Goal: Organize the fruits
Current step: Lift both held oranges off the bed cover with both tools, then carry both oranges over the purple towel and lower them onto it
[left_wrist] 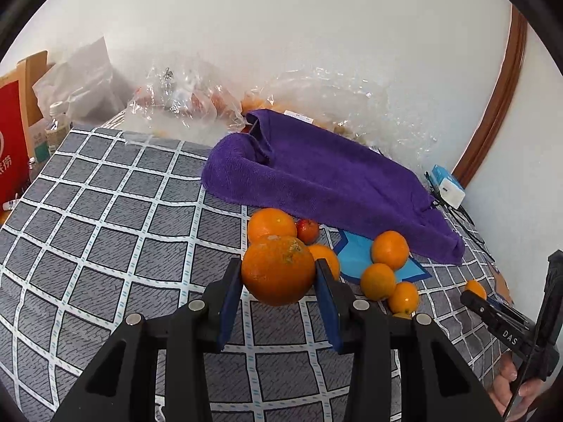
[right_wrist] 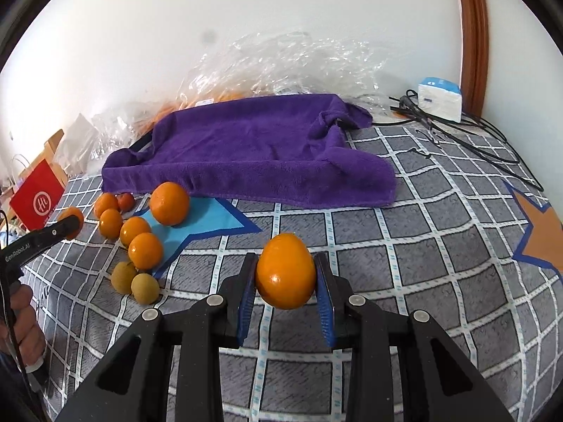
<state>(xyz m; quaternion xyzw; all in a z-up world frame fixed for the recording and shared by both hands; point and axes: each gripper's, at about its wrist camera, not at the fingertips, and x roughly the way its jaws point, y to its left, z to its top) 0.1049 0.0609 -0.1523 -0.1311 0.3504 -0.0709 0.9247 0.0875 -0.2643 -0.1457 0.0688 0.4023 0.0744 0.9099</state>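
Observation:
My left gripper (left_wrist: 278,274) is shut on a large orange (left_wrist: 278,269), held above the checked cloth. My right gripper (right_wrist: 285,277) is shut on a smaller smooth orange (right_wrist: 285,274). Several loose oranges (right_wrist: 169,203) lie in a cluster by the blue star, with a small red fruit (right_wrist: 126,201) and two pale brown round fruits (right_wrist: 145,288). The cluster also shows in the left wrist view (left_wrist: 390,249), with the red fruit (left_wrist: 307,230). A purple towel (right_wrist: 253,147) lies behind the cluster, draped over something raised. The right gripper shows at the edge of the left wrist view (left_wrist: 492,307).
Clear plastic bags (right_wrist: 281,63) with more fruit lie along the wall behind the towel. A white and blue box (right_wrist: 440,100) and black cables (right_wrist: 475,133) sit at the far right. A red bag (right_wrist: 37,202) stands at the left edge.

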